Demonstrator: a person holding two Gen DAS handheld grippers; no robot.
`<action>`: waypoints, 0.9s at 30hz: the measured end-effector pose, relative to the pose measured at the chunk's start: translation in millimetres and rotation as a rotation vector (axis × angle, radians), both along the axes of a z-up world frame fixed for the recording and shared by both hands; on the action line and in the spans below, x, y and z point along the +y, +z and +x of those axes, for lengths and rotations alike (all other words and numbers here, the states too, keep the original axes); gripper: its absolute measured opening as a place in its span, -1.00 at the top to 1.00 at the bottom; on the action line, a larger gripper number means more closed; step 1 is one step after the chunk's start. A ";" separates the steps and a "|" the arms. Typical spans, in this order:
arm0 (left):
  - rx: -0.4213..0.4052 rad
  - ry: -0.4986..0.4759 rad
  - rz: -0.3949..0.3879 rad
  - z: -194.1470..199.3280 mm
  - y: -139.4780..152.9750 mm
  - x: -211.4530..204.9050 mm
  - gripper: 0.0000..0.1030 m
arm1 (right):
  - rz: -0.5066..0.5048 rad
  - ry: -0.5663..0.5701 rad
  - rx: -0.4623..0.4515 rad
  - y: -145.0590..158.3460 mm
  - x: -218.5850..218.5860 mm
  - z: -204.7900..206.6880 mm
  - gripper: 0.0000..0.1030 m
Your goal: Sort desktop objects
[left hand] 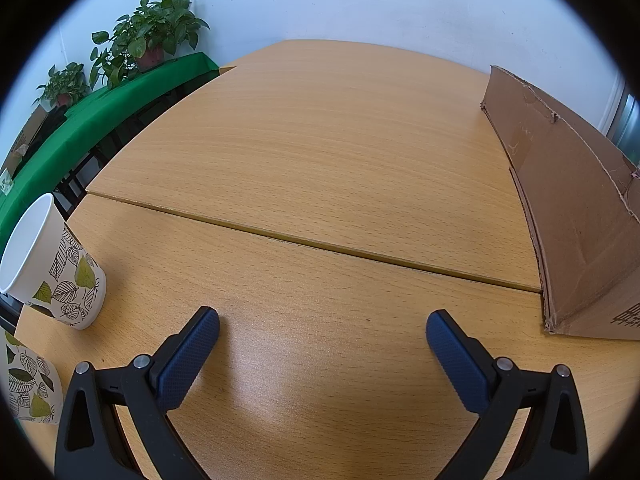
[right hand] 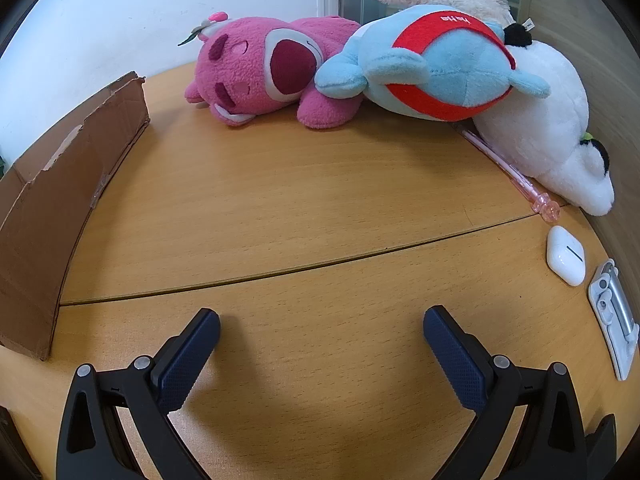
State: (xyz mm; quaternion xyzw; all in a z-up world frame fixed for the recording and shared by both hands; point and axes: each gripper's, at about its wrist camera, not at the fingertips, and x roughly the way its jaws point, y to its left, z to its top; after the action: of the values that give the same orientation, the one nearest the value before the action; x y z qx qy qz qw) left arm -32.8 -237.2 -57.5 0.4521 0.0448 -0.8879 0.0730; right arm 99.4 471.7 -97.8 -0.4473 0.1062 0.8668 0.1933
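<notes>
Left wrist view: the left gripper gapes wide over the bare bench, holding nothing. A leaf-print paper cup lies at 9 o'clock, a cardboard box at 3 o'clock.

Right wrist view: the right gripper is wide and empty. A pink plush lies at 12 o'clock, a white earbud case at 3 o'clock.

Two potted plants are seen on a green-covered side table against a white wall. A seam is seen across the wooden tabletop.
</notes>
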 end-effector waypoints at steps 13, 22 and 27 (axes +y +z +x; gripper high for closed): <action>0.000 -0.005 0.001 0.1 -0.1 -0.1 -1.00 | 0.106 0.076 0.002 31.3 -37.3 46.4 -1.00; 0.037 -0.169 0.061 68.8 42.4 15.7 -0.99 | 0.083 0.466 0.288 174.5 -150.6 157.0 -1.00; 0.069 -0.332 0.271 157.1 96.6 24.6 -0.99 | -0.019 0.849 0.247 177.5 -246.7 181.0 -1.00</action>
State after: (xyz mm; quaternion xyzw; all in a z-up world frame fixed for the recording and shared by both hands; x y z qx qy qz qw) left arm 124.3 -212.6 39.1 0.4281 0.0912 -0.8885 -0.1375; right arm 280.4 224.9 79.7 -0.3462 -0.0569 0.9152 -0.1982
